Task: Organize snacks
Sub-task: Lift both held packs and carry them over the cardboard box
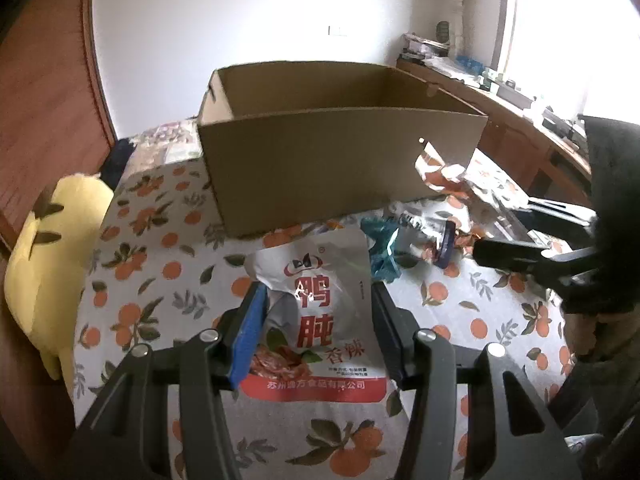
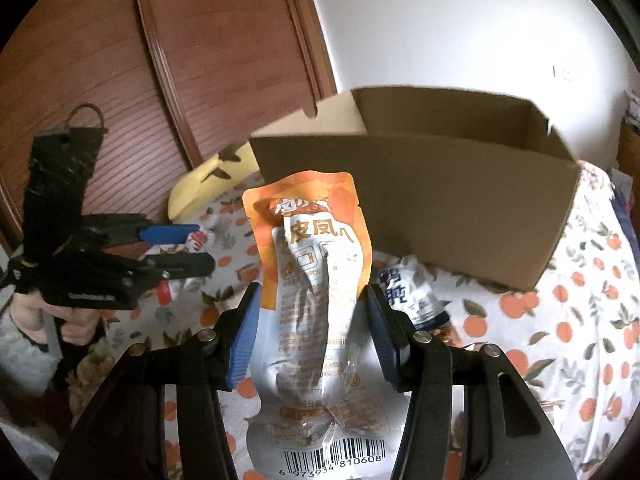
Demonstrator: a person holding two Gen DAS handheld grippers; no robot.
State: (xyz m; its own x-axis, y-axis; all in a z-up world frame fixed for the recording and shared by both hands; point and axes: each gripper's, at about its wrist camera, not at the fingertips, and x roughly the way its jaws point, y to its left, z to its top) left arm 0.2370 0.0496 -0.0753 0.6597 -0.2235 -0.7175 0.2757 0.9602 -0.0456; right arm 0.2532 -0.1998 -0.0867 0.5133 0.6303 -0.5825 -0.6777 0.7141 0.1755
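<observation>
Orange-printed tablecloth [image 1: 168, 264] is covering the table beneath a white wall [image 1: 240, 20], bearing the open cardboard box [image 1: 340, 152] at twelve o'clock, while the left gripper [image 1: 316, 320] is clasping a white snack pouch [image 1: 324, 320] and the right gripper [image 2: 314, 320] is pinching an orange pouch [image 2: 316, 272] before it.

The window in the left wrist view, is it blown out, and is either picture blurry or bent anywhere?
Left wrist view: yes, the window is overexposed to white, and the fisheye bows the wooden door at the frame edge. Right wrist view: the cardboard box rim looks motion-smeared, the left gripper is soft, and the orange snack pouch shows glare.
</observation>
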